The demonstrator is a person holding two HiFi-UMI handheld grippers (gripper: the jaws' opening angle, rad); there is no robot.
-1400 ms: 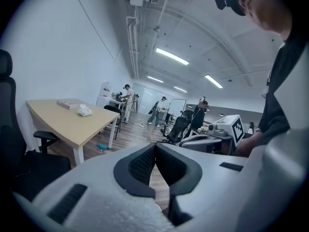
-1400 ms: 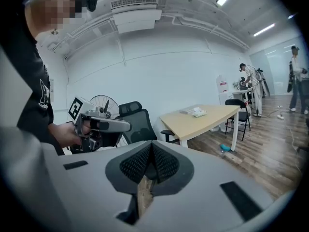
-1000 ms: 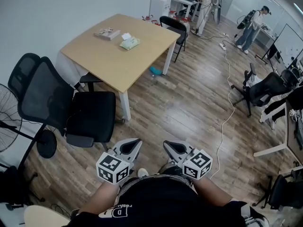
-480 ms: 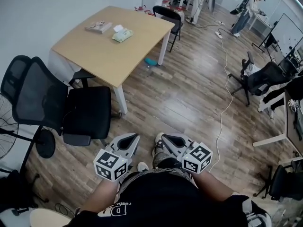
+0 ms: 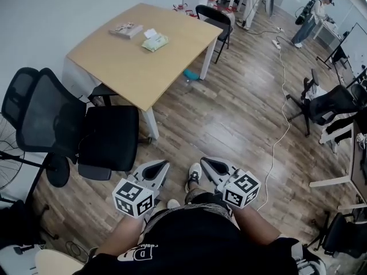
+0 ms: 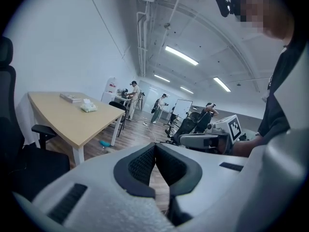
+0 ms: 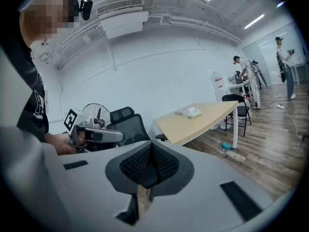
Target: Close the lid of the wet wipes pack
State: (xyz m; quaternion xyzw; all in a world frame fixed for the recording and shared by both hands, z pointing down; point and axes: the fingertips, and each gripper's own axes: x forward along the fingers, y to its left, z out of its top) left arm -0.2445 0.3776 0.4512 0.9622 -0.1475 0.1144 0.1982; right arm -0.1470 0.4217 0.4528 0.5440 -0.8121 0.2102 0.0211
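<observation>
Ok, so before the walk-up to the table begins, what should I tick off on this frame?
1. Wet wipes pack located: ok, it lies on the table.
2. Lid state readable: cannot tell, the pack is too small from here.
3. Left gripper free: ok, jaws together, nothing between them.
4. Right gripper free: ok, jaws together, nothing between them.
5. Pack within reach: not ok, both grippers sit at the person's waist with open floor between.
6. Near table side free: not ok, an office chair stands there.

The wet wipes pack [image 5: 155, 42] lies on the wooden table [image 5: 114, 67] near a booklet [image 5: 127, 30], an office chair [image 5: 69, 130] alongside.
</observation>
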